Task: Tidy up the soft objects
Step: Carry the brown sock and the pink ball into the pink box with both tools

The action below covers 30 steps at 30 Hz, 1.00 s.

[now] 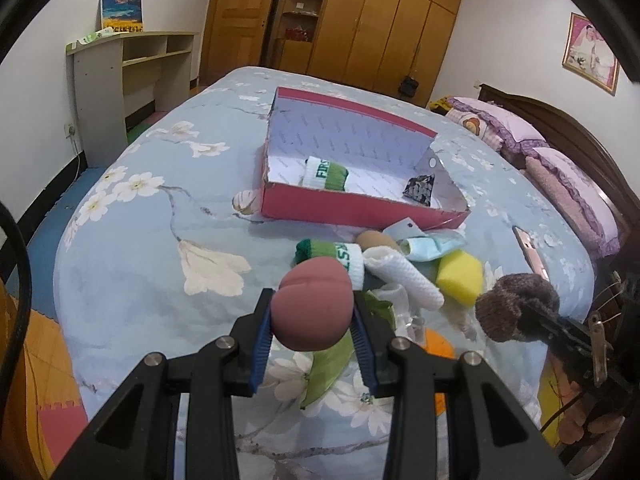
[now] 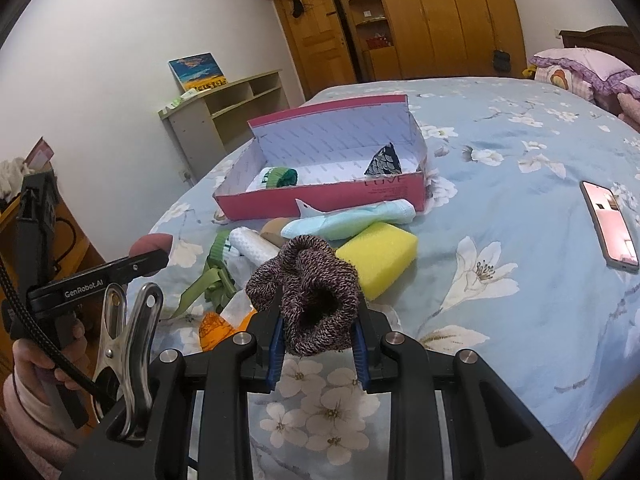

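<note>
So I've got a soft thing in each hand: my left gripper [image 1: 313, 322] is squeezed on the dusty-pink rolled sock [image 1: 314, 306], and my right gripper [image 2: 319, 338] is clamped round the brown knit sock ball [image 2: 310, 296]. I'm holding both above the pile [image 1: 400, 264] on the bed [image 1: 160, 248], aimed at the red box [image 1: 360, 210]. It's open-topped just past the pile and already has a green-and-white sock [image 1: 326, 174] inside, so I guess that's where these go.

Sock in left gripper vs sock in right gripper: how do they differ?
The pink sock in the left gripper is smooth, plain and balled tight. The brown sock in the right gripper is fuzzy, speckled and looser, its cuff gaping. Both are clamped between the jaws, above the bed.
</note>
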Available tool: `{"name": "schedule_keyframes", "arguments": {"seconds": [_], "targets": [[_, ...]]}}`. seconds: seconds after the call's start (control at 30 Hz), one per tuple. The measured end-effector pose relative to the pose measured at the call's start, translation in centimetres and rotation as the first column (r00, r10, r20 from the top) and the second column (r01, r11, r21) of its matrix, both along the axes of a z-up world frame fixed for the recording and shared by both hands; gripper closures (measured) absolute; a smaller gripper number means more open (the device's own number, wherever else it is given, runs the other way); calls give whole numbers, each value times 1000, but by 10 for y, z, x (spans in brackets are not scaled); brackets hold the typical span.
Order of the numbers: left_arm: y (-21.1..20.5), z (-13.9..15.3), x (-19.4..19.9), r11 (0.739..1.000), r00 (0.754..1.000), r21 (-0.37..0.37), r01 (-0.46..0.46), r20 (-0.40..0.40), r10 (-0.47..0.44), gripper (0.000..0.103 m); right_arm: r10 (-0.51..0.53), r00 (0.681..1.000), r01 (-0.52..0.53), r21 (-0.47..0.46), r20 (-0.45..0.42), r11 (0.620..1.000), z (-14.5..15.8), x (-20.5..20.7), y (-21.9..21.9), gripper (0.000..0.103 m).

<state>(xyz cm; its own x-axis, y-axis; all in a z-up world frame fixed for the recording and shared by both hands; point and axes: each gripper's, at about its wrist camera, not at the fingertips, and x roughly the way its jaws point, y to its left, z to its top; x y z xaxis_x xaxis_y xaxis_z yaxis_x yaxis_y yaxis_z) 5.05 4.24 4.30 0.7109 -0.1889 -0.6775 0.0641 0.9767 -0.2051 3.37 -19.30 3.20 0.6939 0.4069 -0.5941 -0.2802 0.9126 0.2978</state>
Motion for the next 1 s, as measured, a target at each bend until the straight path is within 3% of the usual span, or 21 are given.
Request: {"name": "schedule_keyframes", "arguments": {"seconds": [0.47, 1.0], "targets": [[-15, 24, 37, 998, 999, 36, 43, 26, -44, 65, 7, 999, -6, -34, 34, 999, 30, 32, -7, 75], [-30, 27, 98, 997, 998, 50, 64, 22, -65, 65, 39, 999, -38, -34, 32, 999, 32, 87, 0, 75]]}}
